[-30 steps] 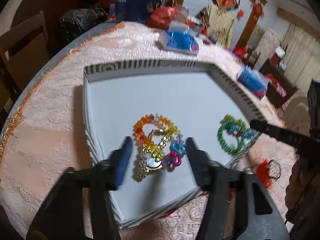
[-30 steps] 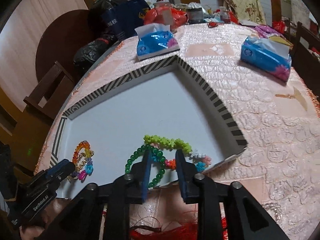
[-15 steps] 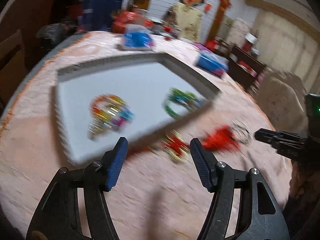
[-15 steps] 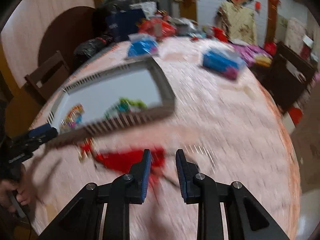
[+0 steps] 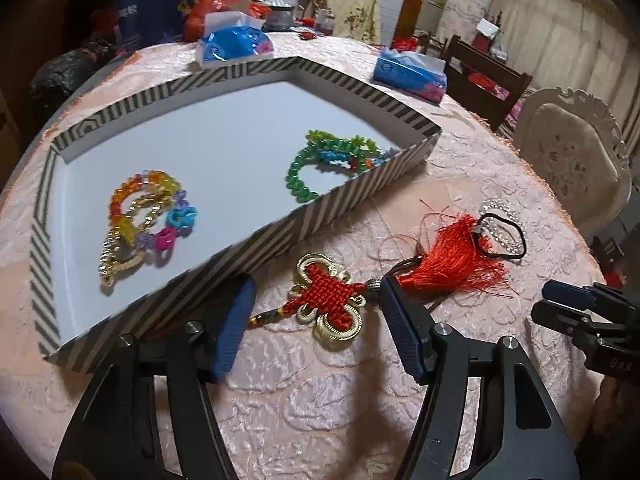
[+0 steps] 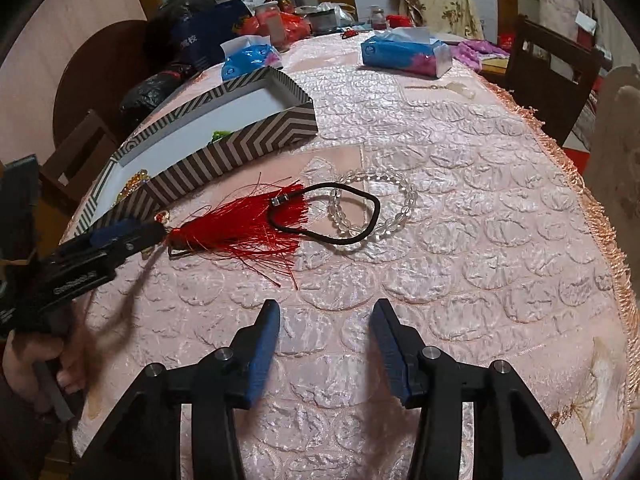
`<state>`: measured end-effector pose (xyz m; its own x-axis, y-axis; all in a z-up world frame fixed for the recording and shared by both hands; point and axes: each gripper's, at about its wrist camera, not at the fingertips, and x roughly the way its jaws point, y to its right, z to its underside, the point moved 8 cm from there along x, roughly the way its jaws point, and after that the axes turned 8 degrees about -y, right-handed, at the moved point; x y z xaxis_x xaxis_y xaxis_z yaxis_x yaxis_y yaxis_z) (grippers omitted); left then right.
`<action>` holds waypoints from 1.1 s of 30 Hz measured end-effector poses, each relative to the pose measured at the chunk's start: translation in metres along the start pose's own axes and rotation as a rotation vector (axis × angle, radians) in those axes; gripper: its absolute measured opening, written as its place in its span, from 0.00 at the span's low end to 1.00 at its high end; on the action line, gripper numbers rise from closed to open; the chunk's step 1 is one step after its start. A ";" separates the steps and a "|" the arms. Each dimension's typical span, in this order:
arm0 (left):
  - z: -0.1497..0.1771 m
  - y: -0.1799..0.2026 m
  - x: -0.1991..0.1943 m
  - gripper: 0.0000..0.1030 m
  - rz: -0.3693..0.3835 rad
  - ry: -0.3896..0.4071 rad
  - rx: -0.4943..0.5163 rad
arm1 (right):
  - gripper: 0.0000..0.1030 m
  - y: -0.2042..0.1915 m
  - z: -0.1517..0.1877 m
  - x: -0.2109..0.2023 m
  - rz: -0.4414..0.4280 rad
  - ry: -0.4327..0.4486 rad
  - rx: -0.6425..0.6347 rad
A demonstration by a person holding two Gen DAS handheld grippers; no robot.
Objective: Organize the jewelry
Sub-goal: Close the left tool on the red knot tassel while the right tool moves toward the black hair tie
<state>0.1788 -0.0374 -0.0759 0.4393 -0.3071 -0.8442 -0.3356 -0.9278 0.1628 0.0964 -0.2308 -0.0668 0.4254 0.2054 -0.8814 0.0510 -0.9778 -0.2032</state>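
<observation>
Left wrist view: the left tool [image 5: 316, 332] is spread apart over the red knot charm [image 5: 330, 300] on the desk [image 5: 320, 420]. The right tool [image 6: 324, 336] is apart too. Farther off, bracelets [image 5: 144, 220] lie in the striped tray [image 5: 280, 232].

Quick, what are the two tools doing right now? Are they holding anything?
Left tool: open, holding nothing, with the red knot charm lying between its fingers.
Right tool: open, holding nothing, above the bare tablecloth.

Pink-clothed table [image 6: 460, 200], striped tray [image 5: 340, 216], red knot tassel [image 5: 332, 294], clear bracelet [image 6: 376, 204], tissue packs [image 6: 404, 58]
</observation>
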 end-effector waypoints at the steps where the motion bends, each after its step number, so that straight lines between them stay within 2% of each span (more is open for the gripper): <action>1: 0.001 0.000 0.000 0.62 0.000 -0.003 0.003 | 0.45 0.000 0.000 0.000 -0.007 0.002 0.007; 3: 0.004 0.000 -0.002 0.52 -0.009 -0.007 0.019 | 0.45 0.002 0.002 -0.001 -0.013 0.003 0.013; 4: 0.007 0.001 -0.004 0.38 -0.019 -0.010 0.037 | 0.46 0.000 0.003 0.001 -0.012 0.003 0.012; 5: 0.012 0.002 -0.007 0.28 -0.015 -0.012 0.047 | 0.46 -0.001 0.003 0.001 -0.010 0.003 0.009; 11: 0.041 0.009 -0.025 0.26 0.032 -0.011 0.077 | 0.48 -0.003 0.003 0.002 -0.010 0.004 0.010; 16: 0.061 0.015 -0.043 0.26 0.035 0.020 0.084 | 0.52 -0.004 0.003 0.001 -0.017 0.006 0.011; 22: 0.055 0.010 -0.057 0.26 0.045 0.076 0.024 | 0.51 -0.003 0.003 0.001 -0.008 0.008 0.008; 24: 0.051 0.007 -0.061 0.26 0.036 0.099 0.009 | 0.51 0.002 0.001 -0.004 0.005 0.028 0.022; 28: 0.053 -0.010 -0.059 0.26 -0.028 0.117 -0.061 | 0.51 0.012 -0.006 -0.015 -0.035 0.081 0.076; 29: 0.054 -0.014 -0.057 0.26 -0.035 0.110 -0.077 | 0.50 0.017 -0.007 -0.017 -0.039 0.087 0.091; 31: 0.056 -0.026 -0.057 0.26 -0.049 0.108 -0.135 | 0.39 0.022 -0.009 -0.021 -0.061 0.100 0.104; 33: 0.057 -0.032 -0.056 0.26 -0.056 0.104 -0.162 | 0.36 0.026 -0.012 -0.020 -0.070 0.102 0.114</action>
<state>0.1173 0.0211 -0.0630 0.5403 -0.2663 -0.7982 -0.1731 -0.9635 0.2043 0.1000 -0.2609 -0.0490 0.5145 0.2619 -0.8165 -0.0166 -0.9490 -0.3149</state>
